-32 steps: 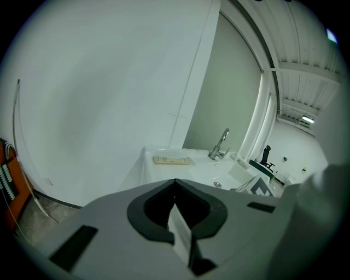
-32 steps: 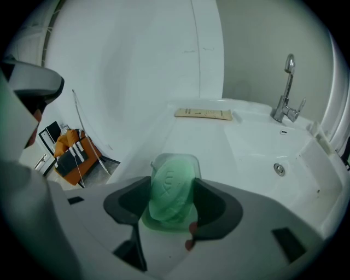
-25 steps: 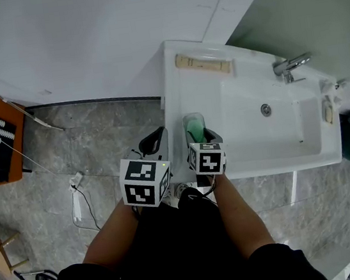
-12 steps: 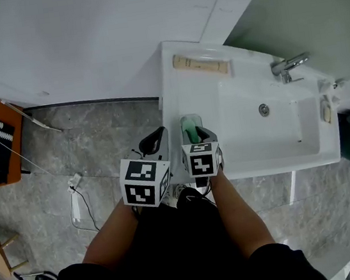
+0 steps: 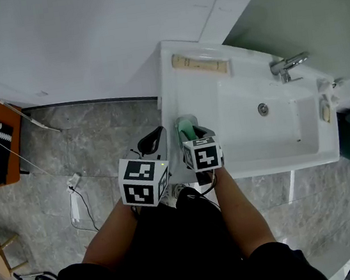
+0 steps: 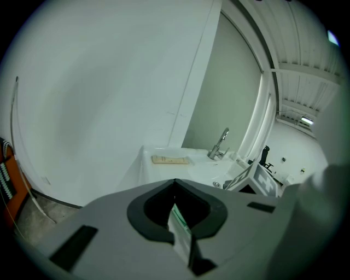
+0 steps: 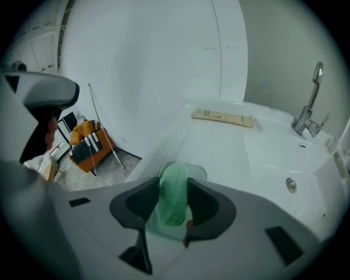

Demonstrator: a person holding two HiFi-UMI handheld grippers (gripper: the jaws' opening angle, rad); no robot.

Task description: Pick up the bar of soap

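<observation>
Right gripper view shows the right tongs (image 7: pixel 174 185) clamped on the pale green oval bar of soap (image 7: pixel 173 199). The soap stands on edge with the 2 dark pads pressed against its flat sides. These jaws have just been closing and then eased a touch wider, with the soap between them. Directly below it sits a clear greenish soap dish (image 7: pixel 198 173) on the near left corner of the white washbasin surface (image 7: pixel 213 143); whether soap and dish touch cannot be told. The left tongs (image 6: pixel 176 208) have their 2 jaws brought together on nothing, and they hang just left of the surface's edge, above the grey marbled floor (image 5: pixel 97 134). Farther back, a beige tube (image 7: pixel 222 117) lies flat along the rear of the surface. A chrome tap (image 7: pixel 309 117) stands behind the sunken basin (image 7: pixel 273 164).
</observation>
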